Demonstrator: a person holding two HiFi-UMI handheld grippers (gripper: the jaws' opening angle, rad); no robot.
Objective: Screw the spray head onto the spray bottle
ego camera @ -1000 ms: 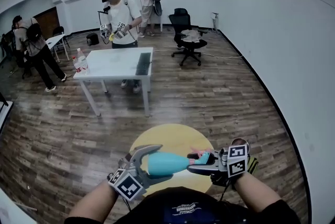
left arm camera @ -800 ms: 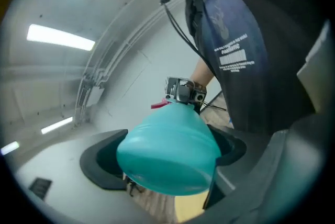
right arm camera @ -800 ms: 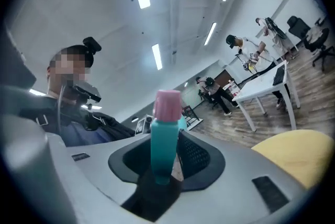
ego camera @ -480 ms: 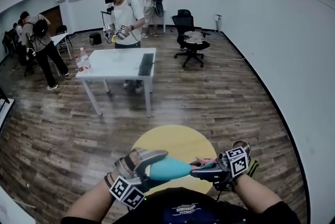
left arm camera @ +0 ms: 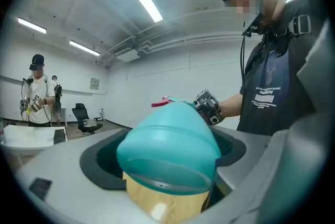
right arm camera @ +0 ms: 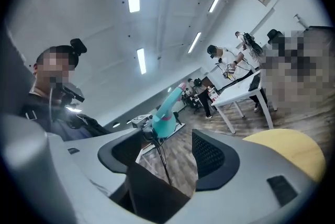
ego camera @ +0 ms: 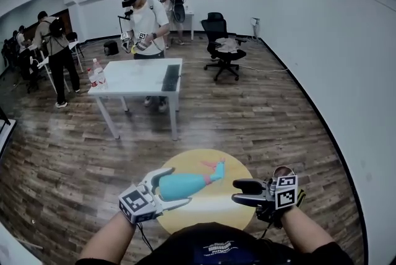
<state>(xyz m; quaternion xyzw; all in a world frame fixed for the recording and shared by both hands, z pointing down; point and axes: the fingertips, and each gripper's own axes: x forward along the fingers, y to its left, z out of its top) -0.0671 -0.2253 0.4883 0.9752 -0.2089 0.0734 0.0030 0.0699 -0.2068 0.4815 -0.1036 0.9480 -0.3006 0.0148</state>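
Since the earlier frames, the right gripper [ego camera: 240,191] has come off the spray head [ego camera: 215,169] and drawn away to the right. Its jaws have just been opening and now stand wide apart with nothing between them. The left gripper [ego camera: 179,185] is clamped on the wide lower body of the teal spray bottle [ego camera: 195,182], held above the round yellow table [ego camera: 223,211], and the bottle has tilted.

A white table [ego camera: 139,75], an office chair [ego camera: 224,44] and several standing people occupy the wood floor beyond. Nothing stands between the two grippers.

The left gripper view shows the bottle's base [left arm camera: 167,160] filling the space between the pads, with the pink trigger [left arm camera: 159,103] and the right gripper [left arm camera: 208,108] behind it. The right gripper view shows only floor between its own open jaws, with the bottle [right arm camera: 163,115] well apart.

In the head view the bottle's long axis runs from lower left to upper right. The spray head sits on the neck at the upper right end, near the right gripper but apart from it.
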